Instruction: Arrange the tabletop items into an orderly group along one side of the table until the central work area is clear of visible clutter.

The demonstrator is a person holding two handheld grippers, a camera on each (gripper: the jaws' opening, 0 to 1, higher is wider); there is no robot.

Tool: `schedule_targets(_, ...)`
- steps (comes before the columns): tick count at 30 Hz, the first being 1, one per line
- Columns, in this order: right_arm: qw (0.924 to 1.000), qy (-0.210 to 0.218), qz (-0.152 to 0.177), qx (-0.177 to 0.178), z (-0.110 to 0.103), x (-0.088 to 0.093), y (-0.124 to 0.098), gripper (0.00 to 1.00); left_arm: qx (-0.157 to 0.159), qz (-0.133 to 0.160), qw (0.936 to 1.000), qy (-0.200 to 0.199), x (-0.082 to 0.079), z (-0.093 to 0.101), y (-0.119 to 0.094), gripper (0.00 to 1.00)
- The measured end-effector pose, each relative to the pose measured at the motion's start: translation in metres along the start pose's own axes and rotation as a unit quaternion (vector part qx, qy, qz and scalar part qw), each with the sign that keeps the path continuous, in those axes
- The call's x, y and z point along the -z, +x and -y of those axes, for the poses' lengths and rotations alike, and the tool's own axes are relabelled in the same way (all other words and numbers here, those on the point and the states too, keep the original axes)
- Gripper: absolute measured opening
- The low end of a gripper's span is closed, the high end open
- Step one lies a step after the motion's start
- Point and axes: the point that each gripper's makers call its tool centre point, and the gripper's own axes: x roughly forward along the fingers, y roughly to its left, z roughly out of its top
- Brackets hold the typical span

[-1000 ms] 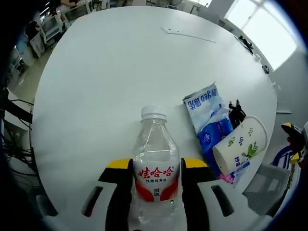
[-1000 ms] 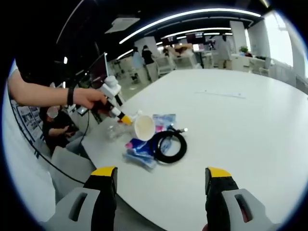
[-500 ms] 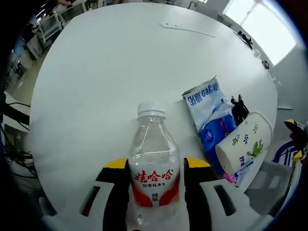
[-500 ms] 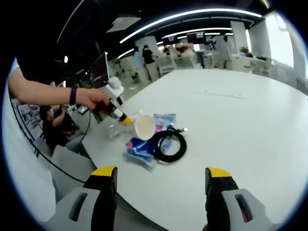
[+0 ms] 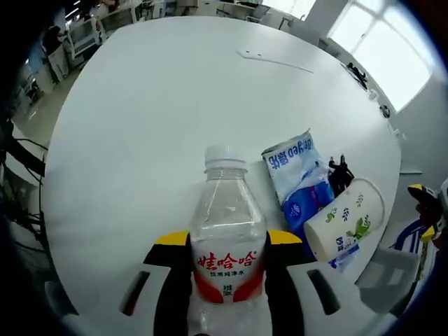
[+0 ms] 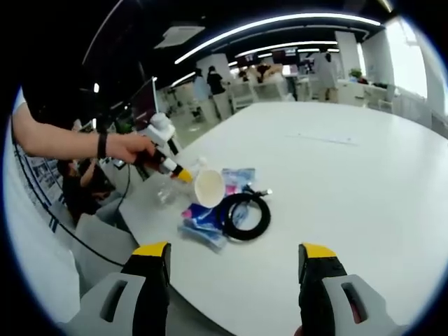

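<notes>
A clear water bottle (image 5: 227, 238) with a red label and white cap stands between the yellow-tipped jaws of my left gripper (image 5: 228, 239), which is shut on it near the table's edge. To its right lie a blue tissue pack (image 5: 299, 176), a paper cup (image 5: 346, 220) on its side and a black cable (image 5: 339, 171). In the right gripper view a hand holds the left gripper (image 6: 168, 162) at the bottle (image 6: 166, 190), beside the cup (image 6: 208, 187), the coiled cable (image 6: 245, 215) and the pack (image 6: 203, 218). My right gripper (image 6: 234, 252) hangs open above the table, short of the group.
The round white table (image 5: 161, 119) stretches wide and bare beyond the group. A thin flat strip (image 5: 274, 59) lies on its far side. A grey chair (image 6: 94, 241) stands below the table's edge near the items. People and desks fill the room behind.
The left gripper has shifted slightly with the bottle still in its jaws. The right gripper has stayed put and open.
</notes>
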Motion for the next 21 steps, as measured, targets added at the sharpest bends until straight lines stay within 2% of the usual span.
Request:
schedule_targets(7, 0.9999, -0.006, 0.008, -0.010, -0.003, -0.005, 0.005, 0.76, -0.004, 0.013, 0.9999, 0.004, -0.007, 0.000, -0.011, 0.37)
schedule_targets(12, 0.9998, -0.006, 0.011, -0.013, -0.003, -0.005, 0.005, 0.76, -0.010, 0.033, 0.9994, 0.002, -0.011, -0.001, -0.021, 0.37)
schedule_targets(21, 0.9998, -0.006, 0.013, -0.016, -0.002, -0.001, 0.001, 0.75, -0.019, 0.047, 0.9987, -0.002, -0.008, -0.004, -0.030, 0.37)
